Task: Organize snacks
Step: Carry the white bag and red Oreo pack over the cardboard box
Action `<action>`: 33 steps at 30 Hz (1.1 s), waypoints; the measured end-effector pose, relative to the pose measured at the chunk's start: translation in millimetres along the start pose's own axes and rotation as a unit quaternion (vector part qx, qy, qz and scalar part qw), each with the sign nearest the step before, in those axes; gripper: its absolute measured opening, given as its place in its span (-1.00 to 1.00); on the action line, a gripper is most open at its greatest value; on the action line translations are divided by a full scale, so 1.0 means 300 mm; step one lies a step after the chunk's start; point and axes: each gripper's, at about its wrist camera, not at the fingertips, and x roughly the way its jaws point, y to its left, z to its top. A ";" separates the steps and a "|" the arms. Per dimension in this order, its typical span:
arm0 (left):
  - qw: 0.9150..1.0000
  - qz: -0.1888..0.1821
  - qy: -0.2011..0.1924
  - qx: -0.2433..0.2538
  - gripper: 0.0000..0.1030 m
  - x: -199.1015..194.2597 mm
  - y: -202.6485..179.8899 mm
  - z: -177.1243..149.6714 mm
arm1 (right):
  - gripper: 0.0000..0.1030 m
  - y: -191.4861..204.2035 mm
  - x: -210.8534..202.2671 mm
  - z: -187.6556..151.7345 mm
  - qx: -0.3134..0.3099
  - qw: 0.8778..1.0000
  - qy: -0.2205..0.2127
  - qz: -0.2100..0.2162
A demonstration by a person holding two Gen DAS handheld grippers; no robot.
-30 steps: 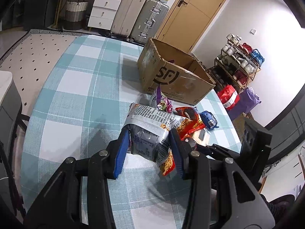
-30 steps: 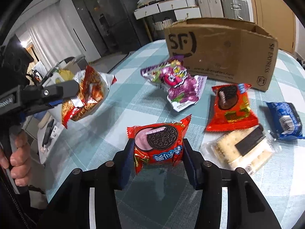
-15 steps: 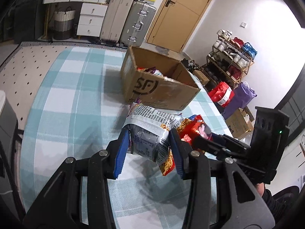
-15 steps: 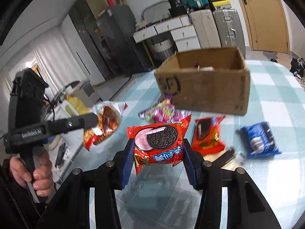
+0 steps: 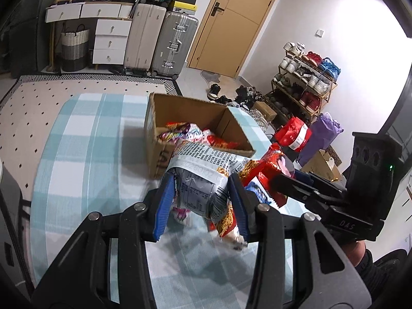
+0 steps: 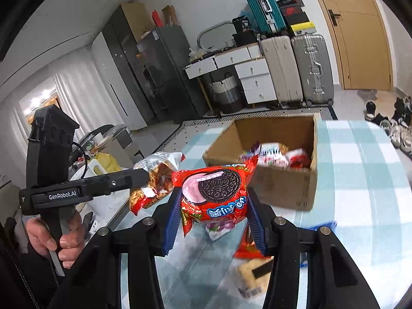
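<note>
The left gripper (image 5: 202, 203), black with blue ribbed pads, is clamped on a crinkled silver-and-orange snack bag (image 5: 203, 177) printed with small text, held up above the teal-and-white checked tablecloth (image 5: 77, 154). The right gripper (image 6: 213, 212) pinches a glossy red Oreo cookie packet (image 6: 215, 193), also lifted off the table. Just beyond both stands the open brown cardboard box (image 6: 283, 188), already holding several bright wrappers (individual ones hard to tell apart). A hand (image 6: 55, 239) grips the left tool's handle at the far left of the right view.

Snack packs (image 5: 190, 132) in box (image 5: 233, 123), box on table (image 5: 77, 154)
</note>
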 end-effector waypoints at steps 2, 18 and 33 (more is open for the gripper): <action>1.000 0.002 -0.002 0.003 -0.23 0.015 -0.011 0.035 | -0.06 -0.005 -0.003 0.039 -0.005 1.000 0.000 0.001; 1.000 0.018 0.006 0.012 -0.23 0.218 -0.019 0.287 | -0.06 -0.144 0.071 0.276 -0.016 1.000 -0.003 -0.010; 0.998 0.037 0.043 0.019 -0.47 0.501 0.021 0.377 | -0.06 -0.310 0.300 0.341 0.010 0.999 0.045 -0.022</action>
